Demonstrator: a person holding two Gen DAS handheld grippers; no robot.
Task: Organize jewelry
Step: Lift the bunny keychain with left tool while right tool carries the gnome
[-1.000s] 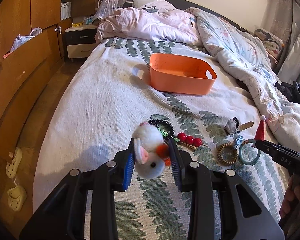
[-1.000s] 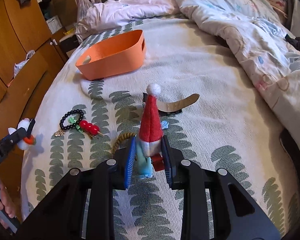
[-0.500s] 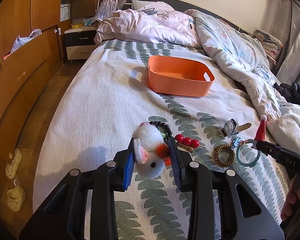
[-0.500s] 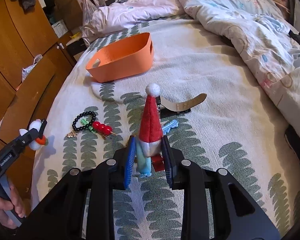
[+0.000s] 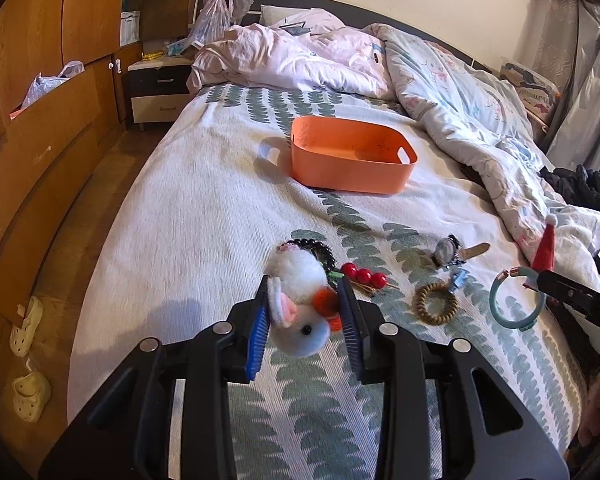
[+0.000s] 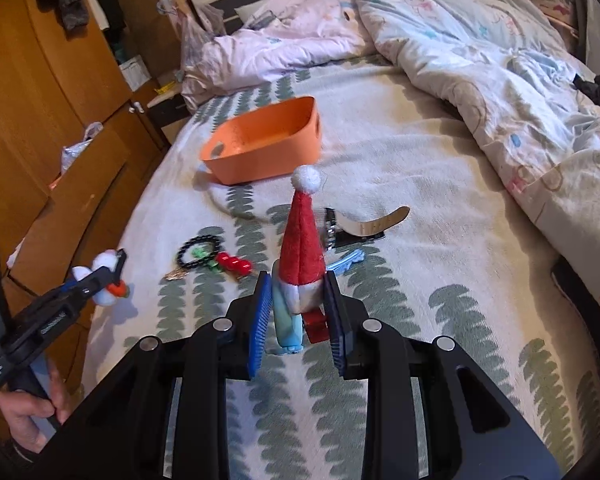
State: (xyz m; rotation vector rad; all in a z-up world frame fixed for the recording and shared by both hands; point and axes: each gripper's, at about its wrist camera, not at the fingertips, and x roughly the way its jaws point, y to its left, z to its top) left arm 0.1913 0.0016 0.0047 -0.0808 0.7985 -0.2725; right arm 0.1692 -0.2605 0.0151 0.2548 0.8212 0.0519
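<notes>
- The left gripper (image 5: pixel 305 316) was seen closed on a white plush charm (image 5: pixel 298 312) with a pink ear and an orange patch; the charm was pinched between the blue pads, clear of the bedspread (image 5: pixel 204 216).
- In the right wrist view the same left gripper (image 6: pixel 114 270) was seen at the left edge, carried by a hand (image 6: pixel 28 416), with the white plush charm (image 6: pixel 104 280) held over the edge of the bed.
- The right gripper (image 6: pixel 298 312) was seen closed on a teal bangle (image 6: pixel 286 320) bearing a red Santa hat charm (image 6: pixel 302 248); the hat stood upright above the pads, its white pompom at the top.
- From the left wrist view, the right gripper (image 5: pixel 540 280) was seen at the right edge, with the teal bangle (image 5: pixel 514 304) hanging below its tip, lifted off the bedspread.
- An orange basket (image 5: pixel 352 160) was seen standing farther up the bed, well apart from both grippers; nothing could be made out inside it.
- A black bead bracelet (image 6: pixel 200 252) and a red berry clip (image 6: pixel 234 265) were left lying together on the bedspread.
- A wristwatch (image 5: pixel 448 250) with a tan strap, a small blue clip (image 5: pixel 458 280) and a brown spiral hair tie (image 5: pixel 436 304) were seen lying near one another, between the two grippers.
- A crumpled duvet (image 5: pixel 460 92) was piled along the far side of the bed.
</notes>
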